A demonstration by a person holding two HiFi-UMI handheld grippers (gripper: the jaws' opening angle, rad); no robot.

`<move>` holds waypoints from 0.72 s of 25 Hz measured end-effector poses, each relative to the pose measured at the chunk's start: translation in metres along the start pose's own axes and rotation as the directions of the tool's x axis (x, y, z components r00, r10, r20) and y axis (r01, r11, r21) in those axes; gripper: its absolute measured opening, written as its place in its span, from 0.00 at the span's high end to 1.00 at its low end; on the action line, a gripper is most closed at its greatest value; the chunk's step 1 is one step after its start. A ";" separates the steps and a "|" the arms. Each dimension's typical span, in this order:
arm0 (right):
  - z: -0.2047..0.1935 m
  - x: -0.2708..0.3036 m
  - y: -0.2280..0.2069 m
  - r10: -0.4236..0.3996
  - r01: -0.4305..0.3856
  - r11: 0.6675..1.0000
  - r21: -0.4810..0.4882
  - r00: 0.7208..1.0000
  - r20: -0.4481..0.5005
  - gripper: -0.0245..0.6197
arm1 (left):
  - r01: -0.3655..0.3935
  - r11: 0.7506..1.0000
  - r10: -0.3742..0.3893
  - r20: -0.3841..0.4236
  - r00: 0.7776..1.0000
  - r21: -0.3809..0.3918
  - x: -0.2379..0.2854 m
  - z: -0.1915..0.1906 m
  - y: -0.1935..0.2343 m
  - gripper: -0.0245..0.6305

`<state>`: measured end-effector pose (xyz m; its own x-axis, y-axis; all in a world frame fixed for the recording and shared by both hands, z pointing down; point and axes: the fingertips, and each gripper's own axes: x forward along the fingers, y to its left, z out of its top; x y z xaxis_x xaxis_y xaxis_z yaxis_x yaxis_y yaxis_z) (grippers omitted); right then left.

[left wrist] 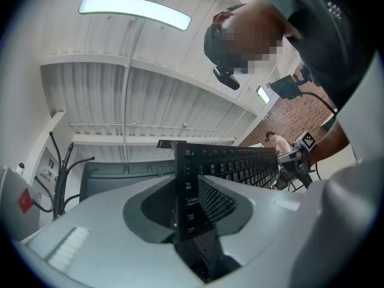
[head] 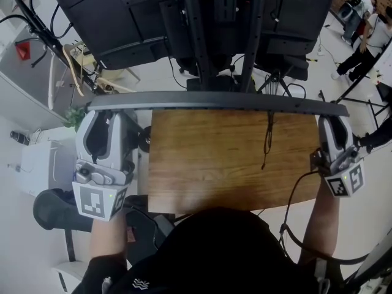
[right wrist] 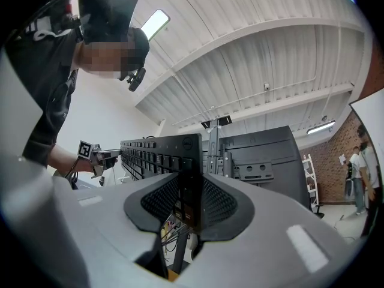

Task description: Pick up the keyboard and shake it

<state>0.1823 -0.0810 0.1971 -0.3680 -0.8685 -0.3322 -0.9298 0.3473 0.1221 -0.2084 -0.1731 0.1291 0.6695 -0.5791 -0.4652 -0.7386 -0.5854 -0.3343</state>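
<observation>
So, keyboard: clear of the table.
Left gripper: clamping one end.
Right gripper: clamping the other.
My shake: short, matched, grip firm.

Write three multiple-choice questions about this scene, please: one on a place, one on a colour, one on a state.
1. Where do the left gripper and the right gripper grip the keyboard?
A. both at its middle
B. both at one end
C. one at each short end

2. What colour is the keyboard?
A. white
B. black
C. red

3. How is the keyboard, relative to the wooden table?
A. held up off it
B. lying flat on it
C. leaning against its edge

Answers:
1 C: each gripper view shows one end between the jaws.
2 B: keys and frame are black.
3 A: both grippers carry it, edge-on in the head view.
</observation>
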 end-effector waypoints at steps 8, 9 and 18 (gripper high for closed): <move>-0.004 0.000 -0.006 0.007 -0.007 1.000 0.013 1.000 0.010 0.78 | 0.007 1.000 -0.007 -0.005 1.000 0.016 0.002 0.001 -0.005 0.81; -0.007 -0.001 -0.007 0.007 -0.007 1.000 0.017 1.000 0.007 0.78 | 0.010 1.000 -0.010 -0.009 1.000 0.018 0.003 -0.001 -0.006 0.81; -0.029 -0.006 -0.012 0.007 -0.006 0.999 0.042 1.000 -0.021 0.78 | 0.008 1.000 -0.008 -0.023 1.000 0.010 0.011 -0.011 -0.015 0.81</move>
<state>0.1954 -0.0900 0.2249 -0.3747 -0.8731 -0.3117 -0.9262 0.3672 0.0849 -0.1892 -0.1767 0.1382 0.6767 -0.5877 -0.4435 -0.7341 -0.5843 -0.3459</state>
